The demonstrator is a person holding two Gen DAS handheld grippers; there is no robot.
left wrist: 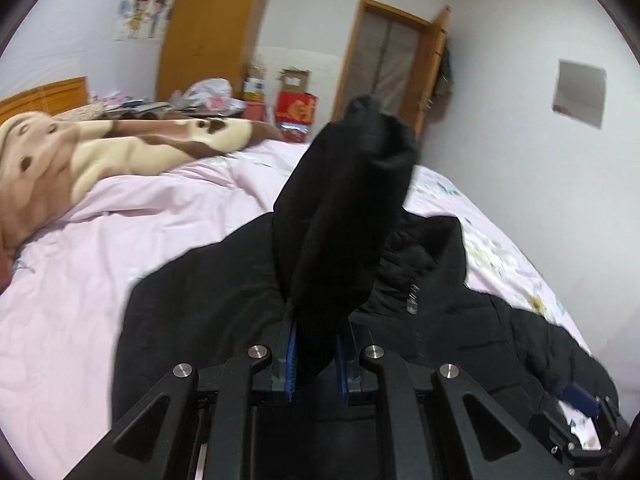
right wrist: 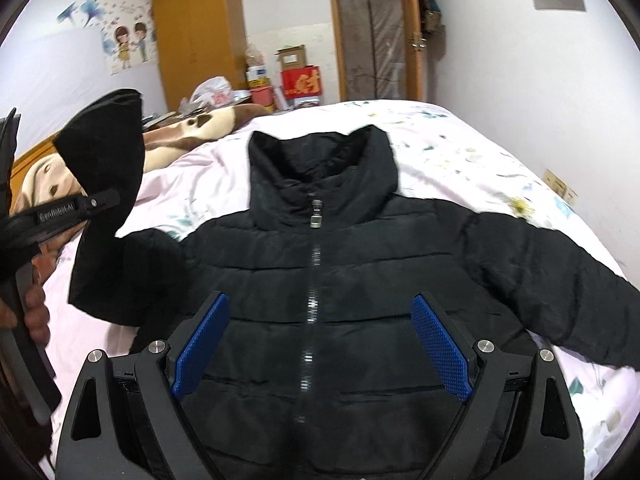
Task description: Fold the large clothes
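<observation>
A black puffer jacket (right wrist: 360, 280) lies front up on the pink bed, zipped, with its collar toward the far side. In the left wrist view my left gripper (left wrist: 316, 332) is shut on the jacket's left sleeve (left wrist: 348, 200), whose cuff stands up above the jaws. The right wrist view shows that same left gripper (right wrist: 106, 198) at the left with a hand (right wrist: 36, 312) on its handle, holding the sleeve (right wrist: 108, 152) lifted off the bed. My right gripper (right wrist: 320, 304) hovers open over the jacket's lower front with nothing between its blue pads (right wrist: 440, 344). The other sleeve (right wrist: 560, 280) lies spread out to the right.
The pink duvet (left wrist: 80, 280) covers a wide bed. A brown and cream blanket (left wrist: 100, 152) is heaped at the headboard side. Beyond the bed stand a wooden wardrobe (right wrist: 196, 40), boxes (right wrist: 300, 80) and a door (right wrist: 372, 32). A white wall (right wrist: 540, 100) runs along the right.
</observation>
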